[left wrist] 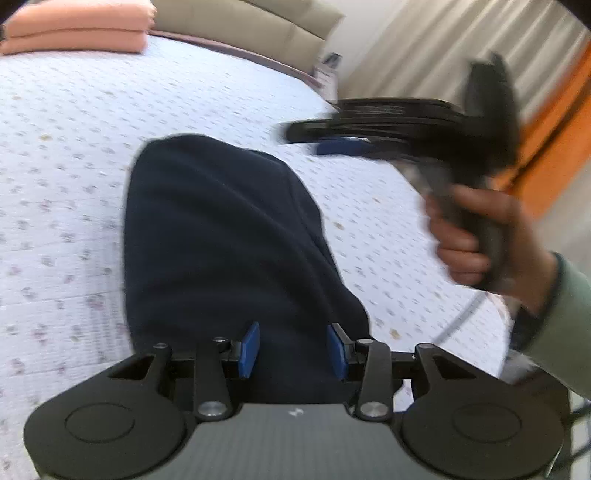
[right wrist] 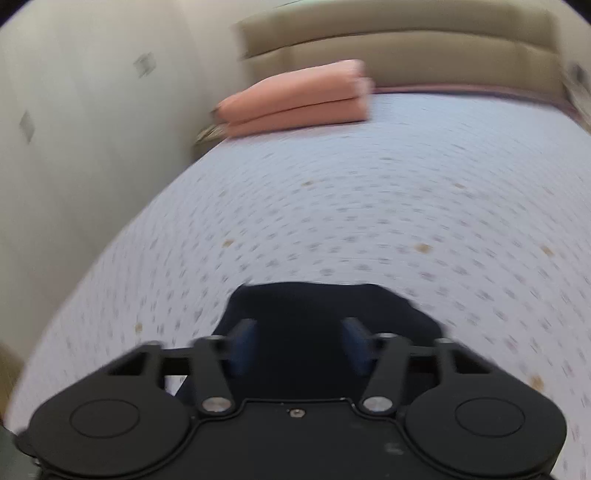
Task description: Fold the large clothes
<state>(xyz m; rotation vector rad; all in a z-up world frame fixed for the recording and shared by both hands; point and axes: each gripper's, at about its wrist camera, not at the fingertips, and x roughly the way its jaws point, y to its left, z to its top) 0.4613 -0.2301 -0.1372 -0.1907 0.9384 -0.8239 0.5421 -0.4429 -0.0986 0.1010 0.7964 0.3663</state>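
A dark navy garment (left wrist: 221, 240) lies folded into a narrow strip on the white flowered bed sheet (left wrist: 74, 147). My left gripper (left wrist: 293, 349) hovers over its near end, open, with the blue pads (left wrist: 249, 349) apart and the cloth lying beneath them, not pinched. My right gripper (left wrist: 306, 142) is blurred at the upper right, held by a hand (left wrist: 469, 240) above the sheet, beyond the garment's right edge. In the right wrist view the right gripper (right wrist: 299, 343) is open over an end of the garment (right wrist: 314, 306), with nothing pressed between its pads.
A folded salmon blanket (left wrist: 77, 33) (right wrist: 295, 99) rests at the head of the bed beside the beige headboard (right wrist: 406, 48). A pale wall (right wrist: 74, 147) runs along one side of the bed. A green sleeve (left wrist: 561, 314) and a curtain (left wrist: 424, 48) are on the other side.
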